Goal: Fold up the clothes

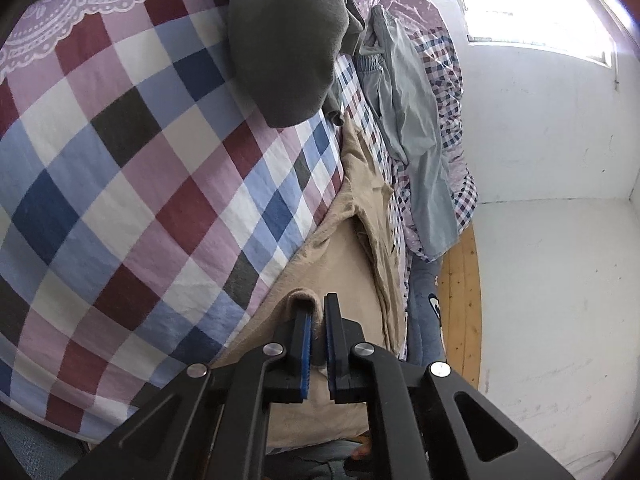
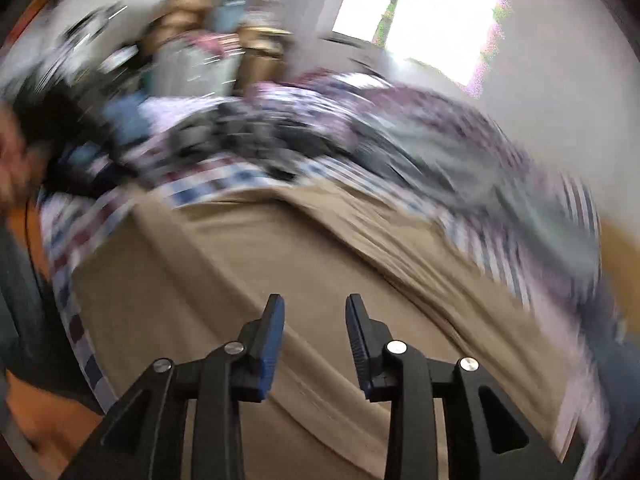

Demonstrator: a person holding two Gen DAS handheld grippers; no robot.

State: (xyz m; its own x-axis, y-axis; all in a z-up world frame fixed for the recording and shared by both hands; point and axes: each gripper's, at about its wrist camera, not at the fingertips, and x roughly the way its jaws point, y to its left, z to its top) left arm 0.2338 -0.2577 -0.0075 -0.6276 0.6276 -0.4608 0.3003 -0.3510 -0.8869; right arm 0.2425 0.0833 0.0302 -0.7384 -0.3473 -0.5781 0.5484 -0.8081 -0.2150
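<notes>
A bed covered by a checked bedsheet [image 1: 132,184] in blue, maroon, lilac, white and grey squares fills most of the left wrist view; the cotton is lightly creased, and a lilac lace-patterned cloth [image 1: 92,4] overlaps its far corner. White plastered walls [image 1: 540,160] enclose the room, with a bright window [image 1: 532,16] set high beyond the bed and a strip of pale wooden floor [image 1: 460,292] showing beside the bed's edge.

Other garments crowd the sheet. A dark grey-green sweatshirt [image 1: 284,40] of thick, matte fabric lies bunched near the lace cloth, and pale grey trousers [image 1: 404,120] with an elastic waistband stretch along the sheet's far side, on top of a finer-checked quilt [image 1: 444,68].

The tan garment [image 1: 344,256], soft and slightly fuzzy, is spread over the bedsheet's near edge with long folds running along it. In the right wrist view, which is heavily motion-blurred, the same tan garment [image 2: 280,264] lies flat across the sheet.

The left gripper [image 1: 318,312] has its blue-padded jaws nearly together, pinching a raised fold of the tan garment between them. The right gripper [image 2: 315,308] hangs above the tan cloth with jaws spread wide and nothing between them.
</notes>
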